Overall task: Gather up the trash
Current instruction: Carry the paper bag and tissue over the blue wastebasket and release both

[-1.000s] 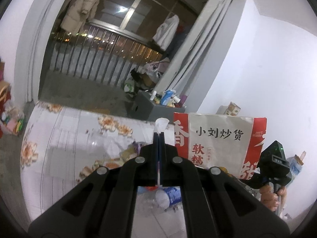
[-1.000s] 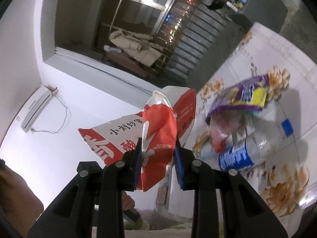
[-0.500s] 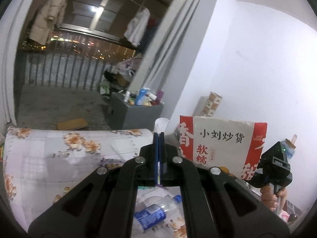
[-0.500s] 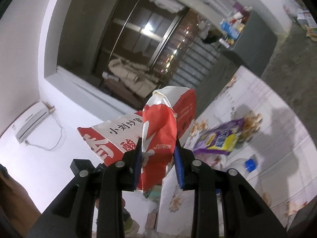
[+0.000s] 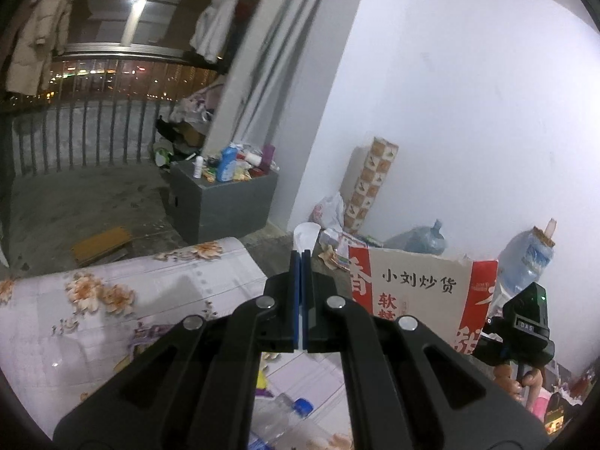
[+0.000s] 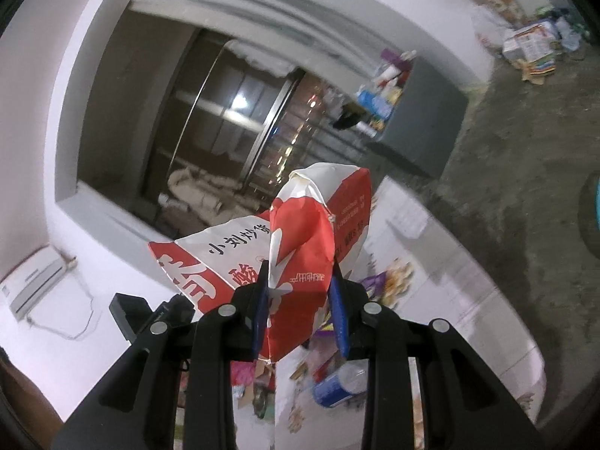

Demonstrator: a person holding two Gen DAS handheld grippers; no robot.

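Observation:
My left gripper [image 5: 301,257] is shut on a thin white scrap [image 5: 304,235] that sticks up between its blue pads. My right gripper [image 6: 300,273] is shut on the folded edge of a red and white paper bag [image 6: 300,240] with Chinese print, held up in the air. The same bag [image 5: 416,288] shows in the left wrist view at the right, with the right gripper's body [image 5: 525,322] and the hand beside it. A floral-patterned sheet [image 5: 112,307] lies below with a plastic bottle [image 5: 288,412] on it; the bottle [image 6: 337,382] and a purple wrapper [image 6: 369,285] also show in the right wrist view.
A grey box [image 5: 225,198] piled with bottles and packets stands by the balcony doorway. More litter, a tall patterned carton [image 5: 371,183] and a large water jug [image 5: 525,258] sit along the white wall. A dark railing [image 5: 75,131] closes the balcony. The floor is bare concrete [image 6: 525,150].
Both cameras have swung: the left view panned right toward the white wall and litter pile, the right view tilted so more concrete floor shows. Both grippers keep their hold.

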